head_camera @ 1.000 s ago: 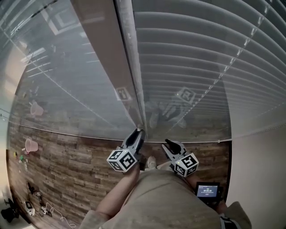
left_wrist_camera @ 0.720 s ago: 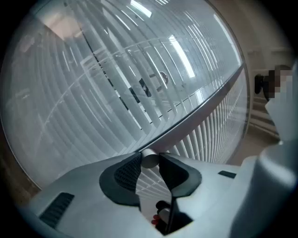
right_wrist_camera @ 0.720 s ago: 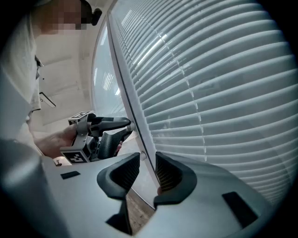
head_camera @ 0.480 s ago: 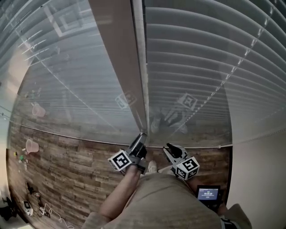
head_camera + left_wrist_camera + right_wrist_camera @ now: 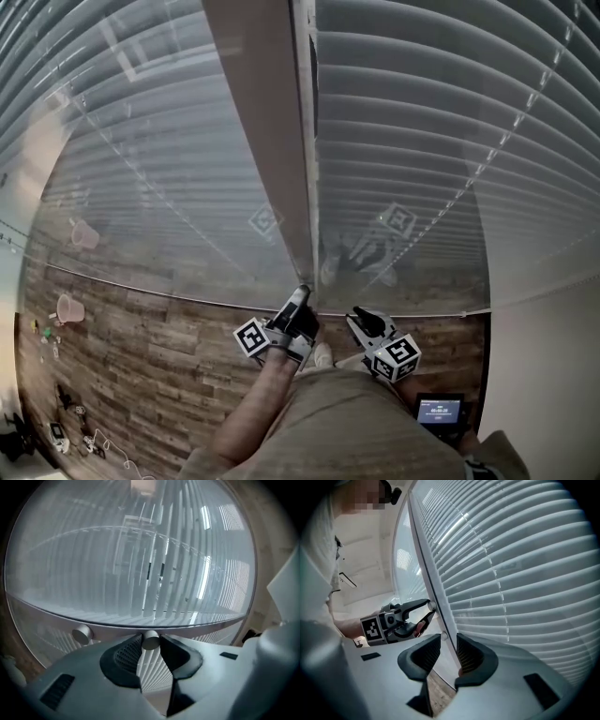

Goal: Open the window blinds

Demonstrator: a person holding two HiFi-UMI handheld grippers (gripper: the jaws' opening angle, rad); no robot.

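Left gripper view puts the small round knob (image 5: 151,639) right at the tips of my left claw (image 5: 150,645). The claw stands about half closed, and both ribbed pads press on the knob's sides, so I am grasping it, not just straddling it. The knob sticks out of the frame post (image 5: 108,626) that divides the two glazed panels. The blinds (image 5: 422,141) hang behind the glass on either side of that post, out of my direct reach, and their slats lie close to shut. That is why I judge the hold makes sense: the slats can only be tilted through this knob, and a firm pinch at the fingertips lets me roll my wrist to twist it. My right claw (image 5: 448,643) waits low beside the same post with its jaws spread and clenched on nothing. A second knob (image 5: 444,636) and the post's edge sit just ahead of its gap, but neither pad touches them. I reckon it is parked there to take that second knob for the other panel once the first has turned.
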